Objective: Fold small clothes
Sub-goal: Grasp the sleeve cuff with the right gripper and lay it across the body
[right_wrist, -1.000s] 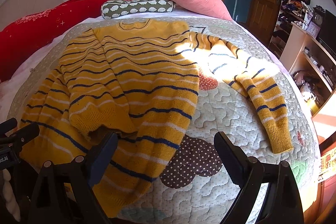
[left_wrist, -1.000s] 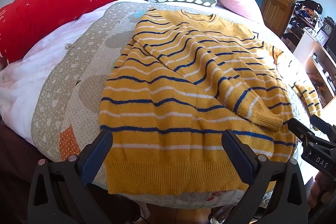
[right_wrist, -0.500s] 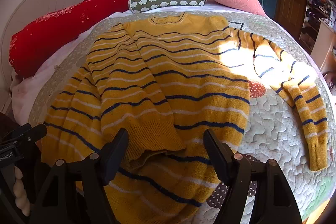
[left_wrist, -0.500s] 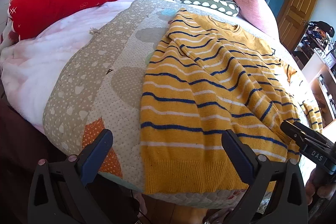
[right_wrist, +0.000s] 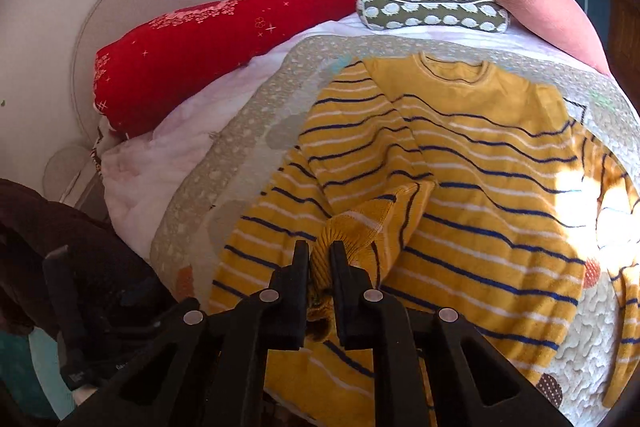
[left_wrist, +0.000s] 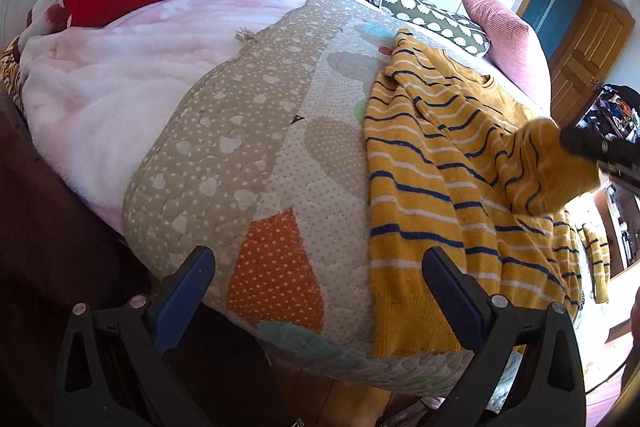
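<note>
The right claw (right_wrist: 320,259) pinches the ribbed cuff (right_wrist: 352,231) of the yellow striped sweater (right_wrist: 480,163) lying on the quilted bed (left_wrist: 248,155), lifting it, while the left claw (left_wrist: 316,279) gapes empty at the sweater's nine o'clock side.

Left tool (left_wrist: 318,287): black plastic frame with triangular cut-outs, two fingers (left_wrist: 185,291) faced with blue pads, small round silver screw heads on each finger base.

Right tool (right_wrist: 320,259): same black frame with triangular cut-outs; four round silver screws in a row across the linkage below the fingertips (right_wrist: 300,259). Pads not visible from this side.
</note>
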Motion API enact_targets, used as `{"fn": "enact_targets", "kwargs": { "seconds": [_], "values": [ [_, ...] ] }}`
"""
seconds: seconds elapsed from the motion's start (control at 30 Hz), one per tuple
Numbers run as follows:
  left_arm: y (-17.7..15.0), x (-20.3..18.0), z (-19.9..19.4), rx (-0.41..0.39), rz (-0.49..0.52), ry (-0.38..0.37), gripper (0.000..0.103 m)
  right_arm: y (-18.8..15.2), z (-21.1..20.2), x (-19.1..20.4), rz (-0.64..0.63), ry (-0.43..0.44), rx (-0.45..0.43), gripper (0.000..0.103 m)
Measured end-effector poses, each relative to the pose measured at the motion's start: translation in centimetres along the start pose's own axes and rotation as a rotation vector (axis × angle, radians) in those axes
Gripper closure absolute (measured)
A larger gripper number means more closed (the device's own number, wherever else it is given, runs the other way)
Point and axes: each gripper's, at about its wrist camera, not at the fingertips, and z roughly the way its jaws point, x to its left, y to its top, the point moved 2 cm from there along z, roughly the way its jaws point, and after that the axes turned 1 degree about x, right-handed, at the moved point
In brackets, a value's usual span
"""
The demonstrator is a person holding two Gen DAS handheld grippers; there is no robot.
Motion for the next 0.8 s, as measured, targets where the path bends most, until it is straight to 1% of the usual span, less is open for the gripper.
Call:
{"fn": "enact_targets", "kwargs": {
  "seconds": [0.13,0.23,0.3,0.37,0.4,0.47,0.53,0.57,0.6,0.63,0.67,0.7,0.73,0.8],
  "values": [
    [-0.4,2.6,-0.8,-0.012,-0.041,0.027,0.000,5.2,4.0,8.6,-0.120,0.152,0.033,0.092],
    [-0.9,4.9,-1.3,-0.018,-0.081,0.051,0.000,7.7,8.3,15.5,-0.213,0.248,0.101,0.092],
    [-1.4,6.1,-1.4,-0.015,-0.108,0.064,0.000,8.3,11.4,19.4,-0.254,0.302,0.161,0.092],
    [-1.7,7.1,-1.4,-0.009,-0.131,0.077,0.000,8.4,14.7,22.4,-0.278,0.338,0.221,0.090],
    [-1.8,7.4,-1.3,-0.005,-0.141,0.079,0.000,8.2,16.1,23.5,-0.282,0.349,0.242,0.089],
    [-2.1,7.8,-1.4,-0.001,-0.149,0.077,0.000,7.8,17.6,24.7,-0.283,0.338,0.269,0.086],
    [-2.1,7.6,-1.6,-0.011,-0.138,0.073,0.000,7.3,17.0,24.3,-0.275,0.357,0.259,0.084],
    [-2.1,7.2,-1.7,-0.018,-0.126,0.067,0.000,7.1,16.2,23.6,-0.276,0.366,0.245,0.082],
    [-2.0,6.8,-1.7,-0.023,-0.113,0.058,0.000,7.0,15.1,22.5,-0.283,0.355,0.226,0.075],
    [-2.0,6.3,-1.7,-0.024,-0.101,0.048,0.000,6.8,13.7,21.1,-0.291,0.330,0.196,0.071],
    [-2.0,5.7,-1.7,-0.024,-0.089,0.035,0.000,6.5,12.3,19.4,-0.294,0.300,0.160,0.069],
    [-2.0,4.9,-1.6,-0.021,-0.078,0.016,0.000,6.1,10.7,17.4,-0.287,0.267,0.127,0.066],
    [-2.1,4.4,-1.5,-0.017,-0.068,-0.009,0.000,5.8,9.2,15.0,-0.269,0.222,0.098,0.063],
    [-2.2,3.1,-1.0,0.003,-0.048,-0.063,0.000,4.3,6.1,9.3,-0.203,0.124,0.051,0.063]
  ]
}}
